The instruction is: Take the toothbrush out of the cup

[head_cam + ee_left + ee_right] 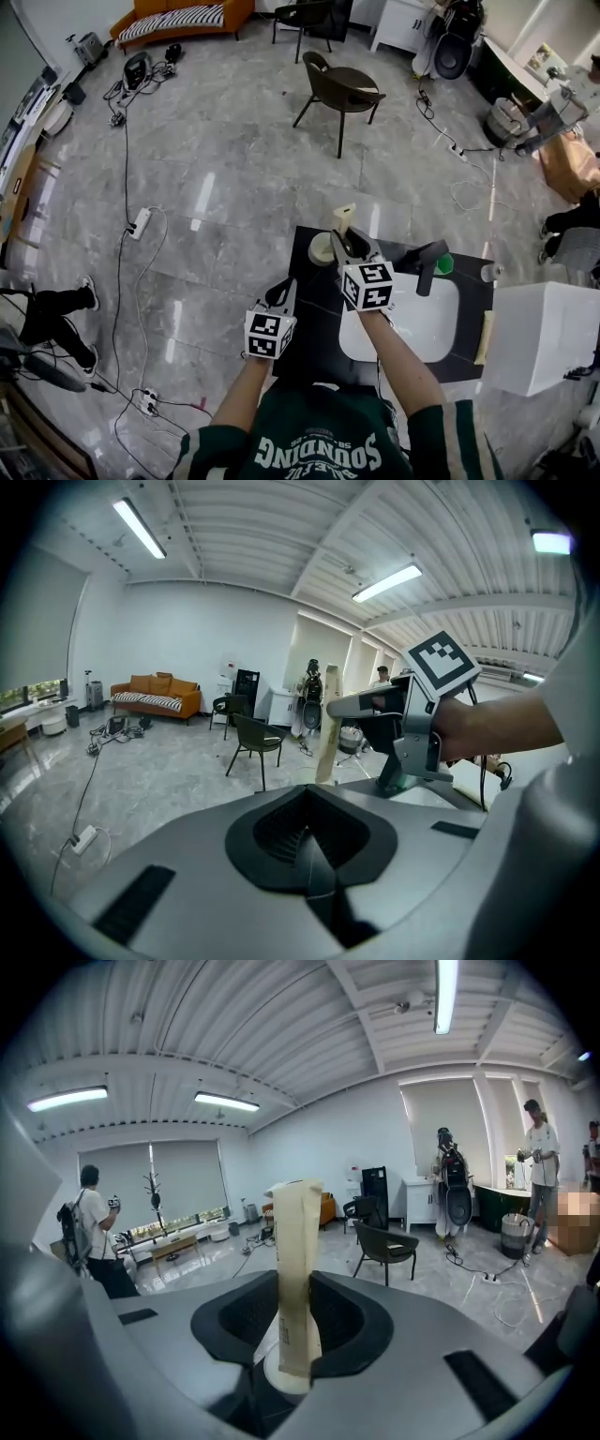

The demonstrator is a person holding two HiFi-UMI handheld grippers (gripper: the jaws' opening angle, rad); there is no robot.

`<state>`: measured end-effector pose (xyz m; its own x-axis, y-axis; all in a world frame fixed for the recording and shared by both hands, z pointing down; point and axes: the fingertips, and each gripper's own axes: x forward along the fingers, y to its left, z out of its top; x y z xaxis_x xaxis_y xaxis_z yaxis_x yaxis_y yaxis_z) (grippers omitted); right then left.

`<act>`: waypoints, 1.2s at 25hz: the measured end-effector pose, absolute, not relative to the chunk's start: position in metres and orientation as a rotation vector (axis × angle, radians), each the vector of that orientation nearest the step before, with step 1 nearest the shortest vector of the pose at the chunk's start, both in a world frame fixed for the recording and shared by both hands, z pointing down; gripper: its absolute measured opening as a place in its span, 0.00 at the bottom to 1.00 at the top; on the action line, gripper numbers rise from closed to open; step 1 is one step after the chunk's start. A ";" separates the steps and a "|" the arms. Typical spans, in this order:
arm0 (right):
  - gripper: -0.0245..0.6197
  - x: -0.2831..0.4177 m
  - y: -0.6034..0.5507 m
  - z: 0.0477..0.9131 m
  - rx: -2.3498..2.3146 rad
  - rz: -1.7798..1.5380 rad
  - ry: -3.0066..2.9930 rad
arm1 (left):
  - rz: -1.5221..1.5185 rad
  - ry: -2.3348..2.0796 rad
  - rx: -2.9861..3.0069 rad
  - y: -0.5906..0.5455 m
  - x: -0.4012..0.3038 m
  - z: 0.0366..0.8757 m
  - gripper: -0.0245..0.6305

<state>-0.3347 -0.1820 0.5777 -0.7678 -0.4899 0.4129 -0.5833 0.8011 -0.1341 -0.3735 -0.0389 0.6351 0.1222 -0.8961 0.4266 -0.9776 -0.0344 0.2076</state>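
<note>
Grey marble floor, big open room; a black surface [302,328] with a white sink [427,328] stands near the person. A toothbrush [298,1260] in a beige paper wrapper stands upright with its long axis near vertical, and the right hand-held gripper [292,1297] is clamped on its lower half, pads on both sides. Its lower end sits just over or inside the pale cup [321,248], directly below the jaws. Whether the end has cleared the rim cannot be told. The cup stands at the far left corner of the surface, just left of the right hand-held gripper. The left hand-held gripper [307,832] has its jaws pressed together with nothing between them, and hangs near and left, apart from the cup. The coming move likely needs a straight lift along the toothbrush's axis. The right hand is the nearer one. The cup may tip if the wrapper drags on the rim.
</note>
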 end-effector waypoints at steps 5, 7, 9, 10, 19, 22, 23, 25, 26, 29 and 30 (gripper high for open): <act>0.22 -0.317 -0.176 0.557 0.841 0.379 -2.665 | 0.254 -1.784 2.005 -0.044 -0.357 0.629 0.05; 0.22 -0.307 -0.173 0.552 0.854 0.384 -2.672 | 0.258 -1.769 2.020 -0.045 -0.349 0.629 0.05; 0.22 -0.298 -0.171 0.547 0.868 0.385 -2.677 | 0.263 -1.752 2.037 -0.048 -0.341 0.627 0.05; 0.22 -0.293 -0.170 0.545 0.875 0.386 -2.678 | 0.265 -1.743 2.047 -0.049 -0.337 0.626 0.05; 0.21 -0.242 -0.151 0.556 0.910 0.435 -2.653 | 0.299 -1.674 2.117 -0.060 -0.297 0.620 0.05; 0.21 -0.224 -0.145 0.562 0.913 0.449 -2.637 | 0.316 -1.650 2.134 -0.064 -0.279 0.618 0.05; 0.21 -0.218 -0.143 0.565 0.913 0.455 -2.632 | 0.320 -1.643 2.139 -0.065 -0.274 0.618 0.05; 0.21 -0.205 -0.141 0.571 0.917 0.469 -2.624 | 0.328 -1.631 2.150 -0.067 -0.261 0.620 0.05; 0.21 -0.198 -0.139 0.573 0.920 0.479 -2.620 | 0.333 -1.625 2.154 -0.068 -0.255 0.621 0.05; 0.21 -0.179 -0.135 0.578 0.925 0.507 -2.607 | 0.347 -1.604 2.163 -0.070 -0.239 0.622 0.05; 0.21 -0.174 -0.133 0.580 0.924 0.512 -2.602 | 0.351 -1.596 2.165 -0.071 -0.233 0.623 0.05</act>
<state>-0.1739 -0.1332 0.5801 -0.7343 -0.5333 0.4200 -0.6526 0.7248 -0.2207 -0.2329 -0.0707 0.6227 0.3072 -0.8428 0.4419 -0.9505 -0.2486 0.1866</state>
